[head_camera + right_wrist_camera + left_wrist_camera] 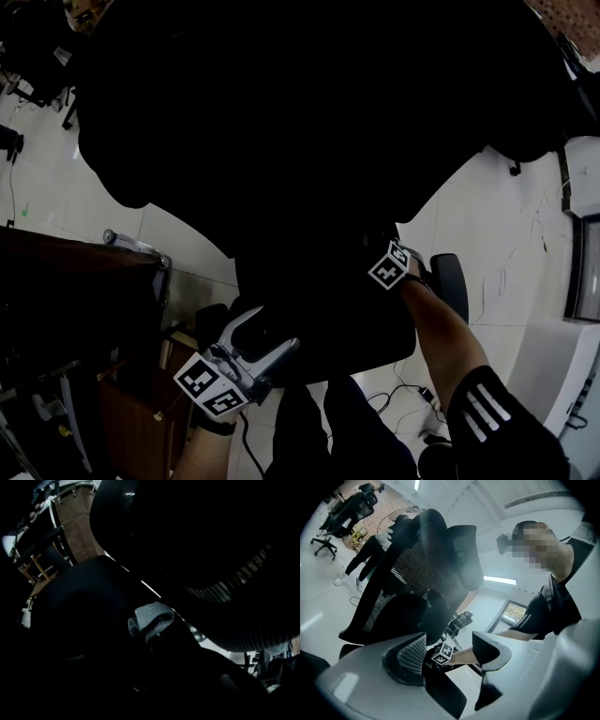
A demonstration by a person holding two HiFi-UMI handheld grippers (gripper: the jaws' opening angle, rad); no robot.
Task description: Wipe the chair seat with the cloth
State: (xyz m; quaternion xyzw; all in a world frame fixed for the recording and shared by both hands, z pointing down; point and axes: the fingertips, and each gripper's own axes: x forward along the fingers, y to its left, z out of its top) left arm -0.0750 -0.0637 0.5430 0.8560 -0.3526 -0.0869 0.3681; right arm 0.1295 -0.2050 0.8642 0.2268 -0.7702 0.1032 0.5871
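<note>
A black office chair fills the head view, its dark seat (328, 323) under a tall mesh backrest (417, 569). The grey cloth (151, 619) sits bunched at the tip of my right gripper (152, 632), which is shut on it and pressed against the black seat (89, 602). In the head view only that gripper's marker cube (389, 265) shows, above the seat's right side. My left gripper (267, 333) hovers open and empty at the seat's near left edge. Its fingers (412, 648) point up at the backrest.
A dark wooden desk (75, 281) stands close on the left. White tiled floor (497, 234) with cables (403, 394) lies to the right. Another office chair (342, 513) and a standing person (365, 550) are farther off.
</note>
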